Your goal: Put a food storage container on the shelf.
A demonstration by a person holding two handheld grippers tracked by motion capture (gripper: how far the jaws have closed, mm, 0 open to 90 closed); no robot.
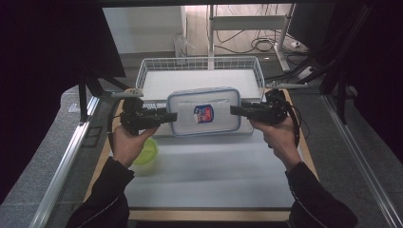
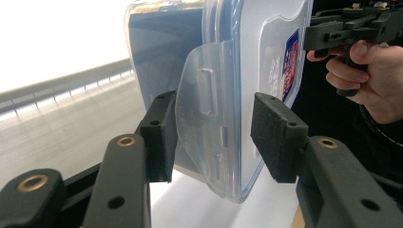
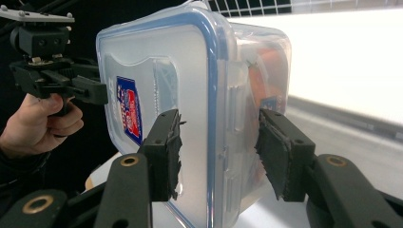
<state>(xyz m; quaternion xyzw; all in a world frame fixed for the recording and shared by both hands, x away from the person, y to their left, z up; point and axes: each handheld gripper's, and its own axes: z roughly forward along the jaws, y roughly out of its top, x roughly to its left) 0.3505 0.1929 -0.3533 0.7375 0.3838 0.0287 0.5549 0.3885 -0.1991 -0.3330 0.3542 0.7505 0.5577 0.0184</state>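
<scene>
A person's two hands held a lidded clear plastic food container lifted above the white table, the left gripper clamped on one short end and the right gripper on the other. Something orange showed inside. A green lid lay below. Next, likely carrying it level into the empty white wire basket beyond.

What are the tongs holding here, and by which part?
A lidded clear container, gripped between both: left tongs at its left end, right tongs at its right end.
</scene>
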